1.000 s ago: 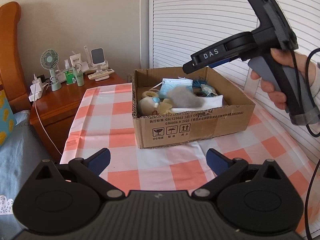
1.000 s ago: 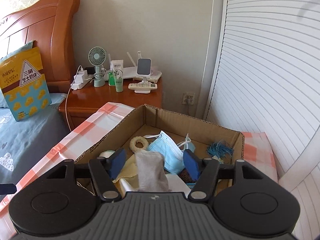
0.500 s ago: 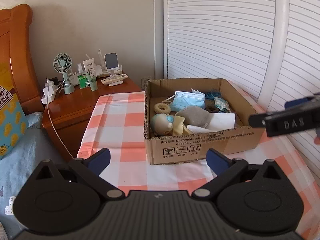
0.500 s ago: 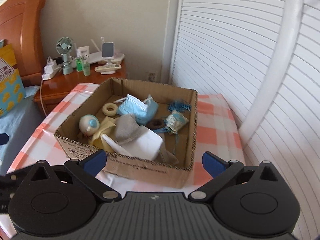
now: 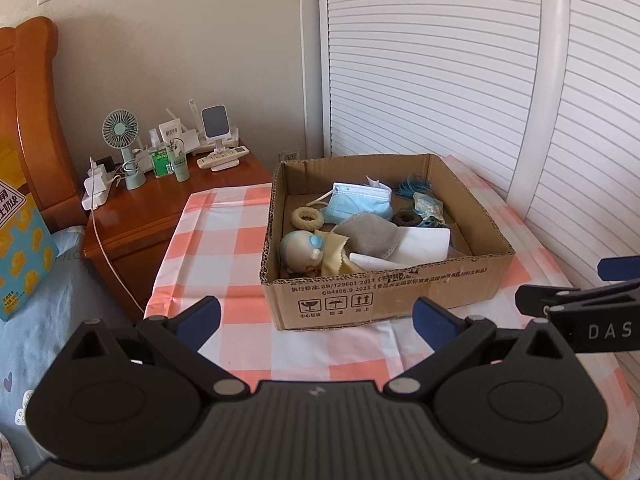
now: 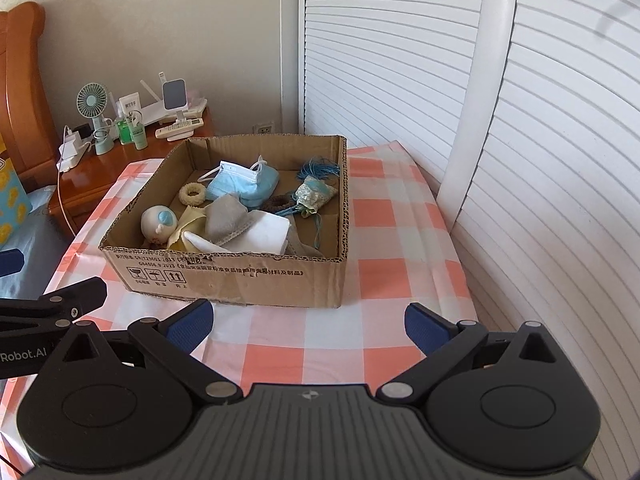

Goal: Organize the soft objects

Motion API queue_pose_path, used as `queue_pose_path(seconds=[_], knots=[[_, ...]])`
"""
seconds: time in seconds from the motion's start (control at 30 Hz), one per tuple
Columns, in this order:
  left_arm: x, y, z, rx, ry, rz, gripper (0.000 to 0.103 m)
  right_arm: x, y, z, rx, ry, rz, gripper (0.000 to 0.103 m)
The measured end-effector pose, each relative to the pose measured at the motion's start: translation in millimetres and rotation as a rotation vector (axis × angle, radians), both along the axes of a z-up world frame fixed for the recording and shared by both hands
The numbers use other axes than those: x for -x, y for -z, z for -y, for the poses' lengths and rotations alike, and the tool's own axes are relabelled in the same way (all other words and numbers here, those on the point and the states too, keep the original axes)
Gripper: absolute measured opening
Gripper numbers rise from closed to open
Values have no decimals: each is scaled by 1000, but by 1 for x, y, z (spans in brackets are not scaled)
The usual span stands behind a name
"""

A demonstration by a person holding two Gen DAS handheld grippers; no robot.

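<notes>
Both my grippers, left and right, gape empty. Grabbing the sock might drag the cloth out of the box.

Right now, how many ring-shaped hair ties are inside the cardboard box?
2. The cream hair tie lies near the box's left wall, beside the blue face mask. The dark hair tie lies mid-box, right of the mask. Others may be hidden under cloths.

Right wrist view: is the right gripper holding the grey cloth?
No. The right gripper is open and empty above the checked tablecloth, while the grey cloth lies inside the cardboard box.
</notes>
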State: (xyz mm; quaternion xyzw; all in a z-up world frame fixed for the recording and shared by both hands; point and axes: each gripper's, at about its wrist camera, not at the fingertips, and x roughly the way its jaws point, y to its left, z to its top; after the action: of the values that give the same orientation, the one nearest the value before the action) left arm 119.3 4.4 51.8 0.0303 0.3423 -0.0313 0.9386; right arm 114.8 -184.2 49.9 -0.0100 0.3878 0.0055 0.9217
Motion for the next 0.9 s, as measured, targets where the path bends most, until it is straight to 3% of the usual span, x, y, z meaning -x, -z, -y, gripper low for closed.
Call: queue_pose_path(seconds=[0.9], knots=[[3, -4, 5, -6, -7, -13, 102, 3, -3, 4, -17, -1, 17, 103]])
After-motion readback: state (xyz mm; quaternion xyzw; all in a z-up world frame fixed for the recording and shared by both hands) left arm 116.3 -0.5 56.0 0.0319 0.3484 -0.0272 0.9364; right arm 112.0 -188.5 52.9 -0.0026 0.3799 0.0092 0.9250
